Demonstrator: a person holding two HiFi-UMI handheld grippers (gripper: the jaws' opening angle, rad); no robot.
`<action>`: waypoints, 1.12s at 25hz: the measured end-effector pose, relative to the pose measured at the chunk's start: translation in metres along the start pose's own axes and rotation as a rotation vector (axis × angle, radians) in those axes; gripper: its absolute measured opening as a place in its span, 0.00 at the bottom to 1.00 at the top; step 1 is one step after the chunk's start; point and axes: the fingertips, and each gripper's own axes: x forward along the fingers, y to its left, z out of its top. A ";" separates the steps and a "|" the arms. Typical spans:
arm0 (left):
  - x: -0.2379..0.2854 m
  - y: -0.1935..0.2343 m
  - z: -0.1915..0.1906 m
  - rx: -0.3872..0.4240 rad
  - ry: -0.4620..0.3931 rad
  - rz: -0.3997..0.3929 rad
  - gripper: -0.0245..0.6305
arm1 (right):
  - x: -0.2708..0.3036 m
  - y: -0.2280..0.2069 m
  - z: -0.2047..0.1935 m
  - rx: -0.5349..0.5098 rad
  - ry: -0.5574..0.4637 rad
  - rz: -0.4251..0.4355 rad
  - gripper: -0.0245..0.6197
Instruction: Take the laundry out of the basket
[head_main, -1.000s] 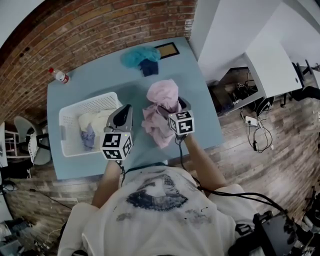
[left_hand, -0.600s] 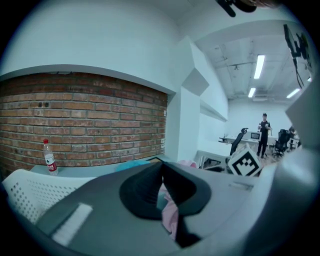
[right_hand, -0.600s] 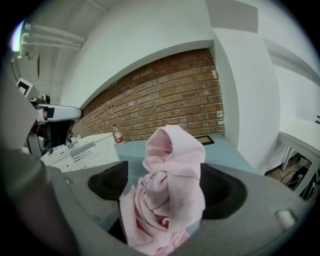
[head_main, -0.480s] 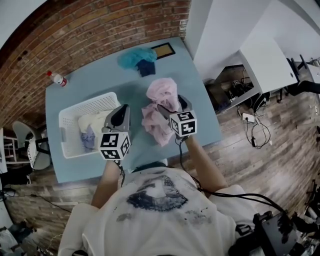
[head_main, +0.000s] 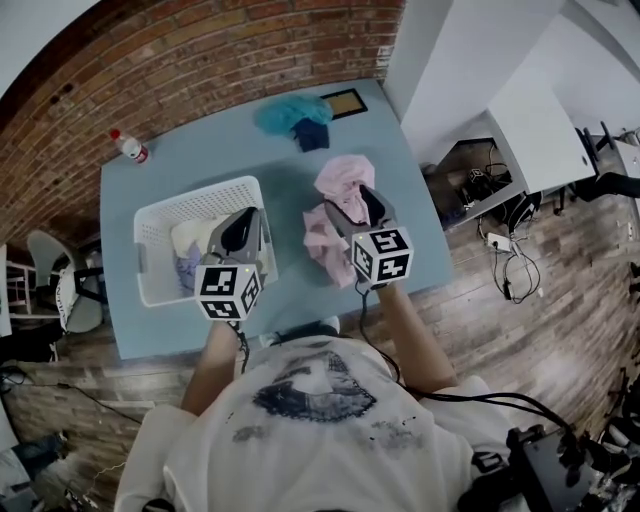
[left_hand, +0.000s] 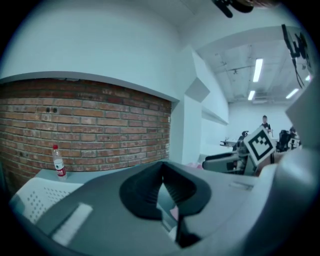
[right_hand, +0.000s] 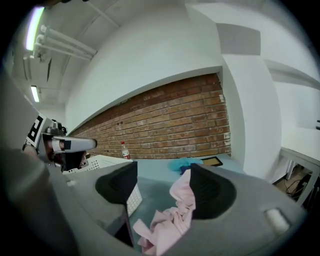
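The white laundry basket (head_main: 200, 195) stands on the left of the blue table, holding a cream garment (head_main: 192, 238) and a bluish one (head_main: 190, 272). My left gripper (head_main: 243, 222) hovers at the basket's right wall, its jaws shut with nothing between them (left_hand: 161, 172). A pink garment (head_main: 335, 215) lies crumpled on the table right of the basket. My right gripper (head_main: 362, 200) is raised above it. Its jaws (right_hand: 160, 187) have just been closing but stand apart, and the pink garment (right_hand: 170, 220) shows below the gap, ungripped.
A teal cloth (head_main: 290, 112) and a dark blue cloth (head_main: 313, 135) lie at the table's far edge beside a framed picture (head_main: 345, 102). A water bottle (head_main: 130, 148) stands at the far left corner near the brick wall. White desks and cables are to the right.
My right gripper has lifted up off the pink garment, which stays on the table. The left gripper has shifted slightly at the basket's right wall.
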 end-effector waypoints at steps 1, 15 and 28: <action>-0.005 0.006 0.001 0.000 -0.004 0.006 0.03 | 0.000 0.008 0.006 -0.005 -0.012 0.003 0.53; -0.073 0.082 0.002 -0.016 -0.038 0.108 0.03 | 0.010 0.109 0.054 -0.058 -0.104 0.040 0.08; -0.103 0.111 -0.005 -0.058 -0.050 0.157 0.02 | 0.015 0.145 0.053 -0.039 -0.090 0.082 0.04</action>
